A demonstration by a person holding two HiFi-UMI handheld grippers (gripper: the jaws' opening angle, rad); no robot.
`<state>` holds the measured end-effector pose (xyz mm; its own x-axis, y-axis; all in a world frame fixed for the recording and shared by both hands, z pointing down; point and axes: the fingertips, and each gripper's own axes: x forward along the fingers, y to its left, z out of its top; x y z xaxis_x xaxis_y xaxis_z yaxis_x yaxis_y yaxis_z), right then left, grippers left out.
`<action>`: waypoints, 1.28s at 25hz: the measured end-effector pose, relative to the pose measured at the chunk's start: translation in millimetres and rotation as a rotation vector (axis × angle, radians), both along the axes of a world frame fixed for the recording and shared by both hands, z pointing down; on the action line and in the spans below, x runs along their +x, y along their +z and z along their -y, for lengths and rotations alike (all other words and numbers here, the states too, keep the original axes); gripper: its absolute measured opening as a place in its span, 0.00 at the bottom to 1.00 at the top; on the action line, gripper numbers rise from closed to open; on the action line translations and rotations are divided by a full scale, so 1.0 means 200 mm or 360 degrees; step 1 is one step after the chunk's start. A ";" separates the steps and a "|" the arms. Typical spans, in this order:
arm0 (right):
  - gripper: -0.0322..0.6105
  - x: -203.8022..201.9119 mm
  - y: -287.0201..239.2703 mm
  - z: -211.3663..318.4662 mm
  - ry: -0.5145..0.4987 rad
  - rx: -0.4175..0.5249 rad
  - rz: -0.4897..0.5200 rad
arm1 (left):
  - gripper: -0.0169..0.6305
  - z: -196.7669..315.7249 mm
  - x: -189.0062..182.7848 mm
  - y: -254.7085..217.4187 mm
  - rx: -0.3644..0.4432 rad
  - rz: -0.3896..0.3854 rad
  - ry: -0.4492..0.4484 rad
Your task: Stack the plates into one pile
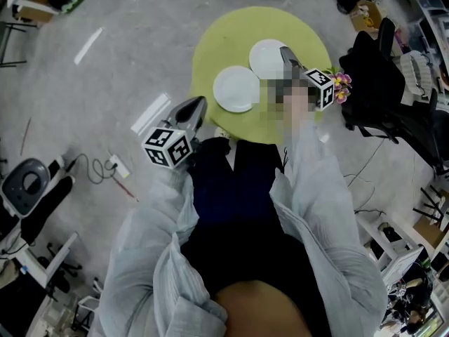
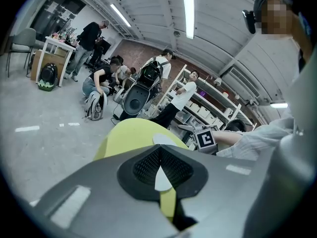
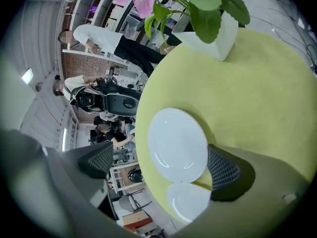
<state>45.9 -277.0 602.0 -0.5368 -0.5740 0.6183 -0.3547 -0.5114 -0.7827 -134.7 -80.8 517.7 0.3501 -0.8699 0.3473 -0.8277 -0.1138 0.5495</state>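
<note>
Floor: grey, glossy concrete. Only the head view shows the cable lying at frame left.
Room: only the left gripper view shows the far end, with shelves, people standing and crouching, and ceiling strip lights.
Bench: round, yellow-green top, upper centre of head view.
Plates: two, plain white, round, glossy. Both lie flat on the bench, unstacked. Near plate and far plate sit just beside each other, rims close.
Flower pot: white, green leaves, top of the right gripper view.
Right gripper: released, jaws spread wide. The far plate shows between them, pads clear of it.
Left gripper: clenched, empty, at the bench's lower-left edge.
</note>
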 end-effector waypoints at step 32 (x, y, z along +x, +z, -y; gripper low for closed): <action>0.95 -0.02 -0.11 -0.69 -0.0531 0.0665 0.0843 | 0.05 0.05 0.03 -0.02 0.0044 -0.0009 0.0116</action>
<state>41.8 -138.4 580.3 -0.8883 -0.4593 -0.0045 0.0390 -0.0656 -0.9971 -129.1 -90.5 514.5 0.4149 -0.8513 0.3211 -0.8136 -0.1891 0.5498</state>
